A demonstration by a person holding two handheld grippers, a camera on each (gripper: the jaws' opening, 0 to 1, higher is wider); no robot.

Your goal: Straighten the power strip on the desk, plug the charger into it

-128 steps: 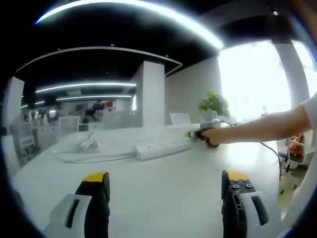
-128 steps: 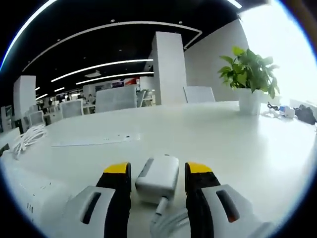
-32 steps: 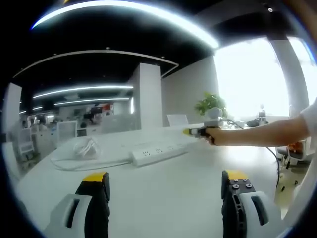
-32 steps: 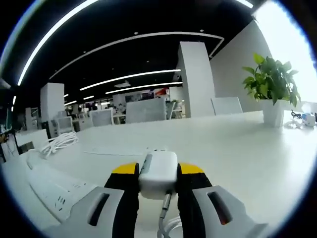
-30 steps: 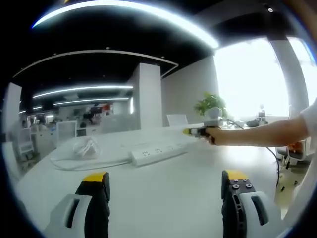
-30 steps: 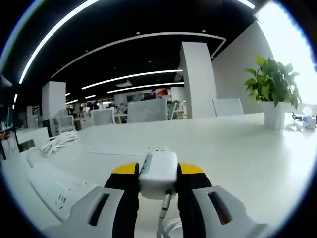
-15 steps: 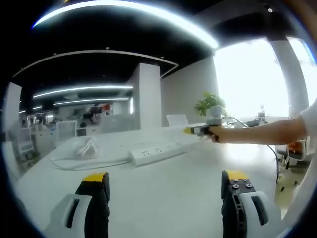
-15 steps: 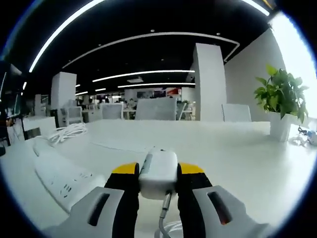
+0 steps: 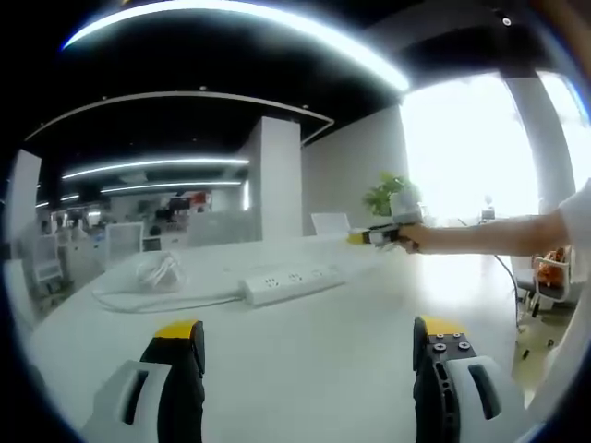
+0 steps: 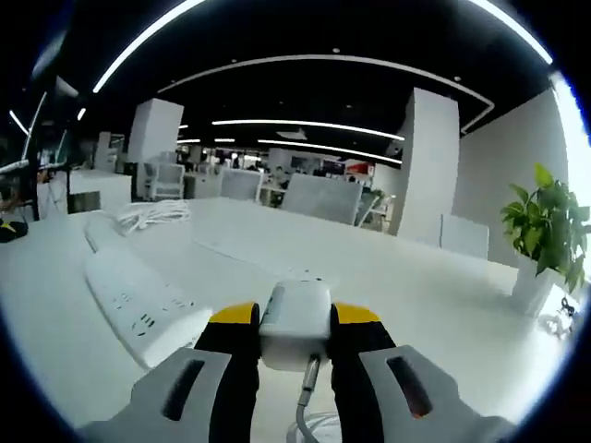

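The white power strip [image 9: 293, 280] lies across the desk [image 9: 305, 360] in the left gripper view, its coiled cord [image 9: 155, 269] off to the left. My left gripper [image 9: 309, 334] hangs open over bare desk, well short of the strip. At the strip's right end, raised above the desk, is my right gripper [image 9: 369, 237], held out by a person's arm [image 9: 489, 236]. In the right gripper view my right gripper [image 10: 294, 318] is shut on the white charger [image 10: 296, 318], whose cable [image 10: 307, 378] trails back between the jaws. The power strip [image 10: 138, 303] lies just to its left.
A potted plant [image 9: 395, 193] stands at the desk's far right; it is the potted plant [image 10: 548, 231] in the right gripper view. White office chairs [image 10: 319, 199] and a pillar [image 9: 274, 189] stand behind the desk. A flat sheet [image 10: 245, 255] lies beyond the charger.
The right gripper has lifted the charger off the desk and swung left, bringing the power strip more fully into its view. The left gripper has held still.
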